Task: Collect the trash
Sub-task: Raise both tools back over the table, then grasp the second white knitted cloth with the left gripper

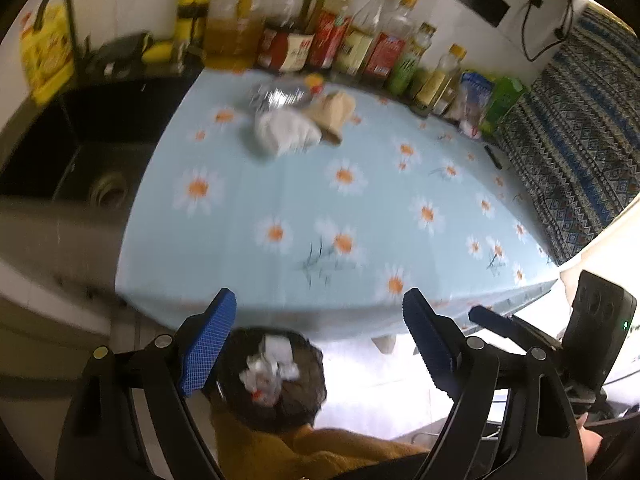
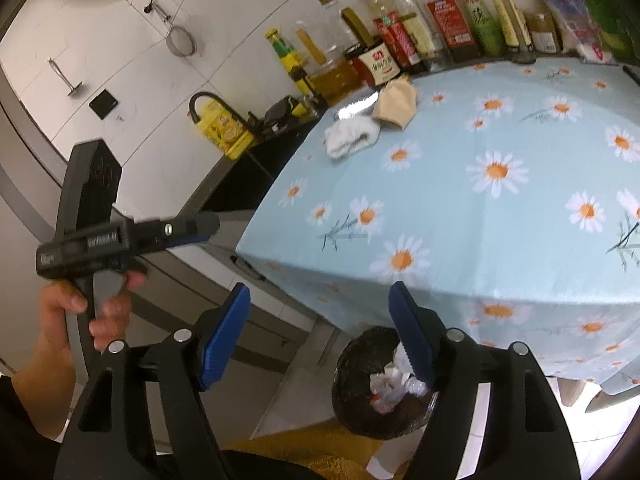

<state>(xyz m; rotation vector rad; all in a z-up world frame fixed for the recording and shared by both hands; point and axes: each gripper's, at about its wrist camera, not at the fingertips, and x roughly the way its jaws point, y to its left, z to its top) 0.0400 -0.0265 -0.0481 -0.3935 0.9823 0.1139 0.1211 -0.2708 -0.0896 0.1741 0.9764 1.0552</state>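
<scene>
A black-lined trash bin point(image 1: 280, 384) stands on the floor at the table's front edge and holds crumpled white wrappers point(image 1: 270, 368); it also shows in the right wrist view point(image 2: 384, 392). On the daisy tablecloth far back lie a white crumpled tissue point(image 1: 286, 132), a tan paper bag point(image 1: 332, 110) and a crushed clear plastic bottle point(image 1: 280, 96). The tissue point(image 2: 350, 136) and bag point(image 2: 396, 104) show in the right wrist view too. My left gripper point(image 1: 316, 344) is open and empty above the bin. My right gripper point(image 2: 320, 332) is open and empty beside the bin.
A row of sauce and oil bottles point(image 1: 340, 36) lines the back wall. A black sink point(image 1: 80, 148) lies left of the table point(image 1: 280, 200). A patterned cloth point(image 1: 572, 132) hangs at the right. The left hand-held gripper body point(image 2: 92, 236) shows in the right wrist view.
</scene>
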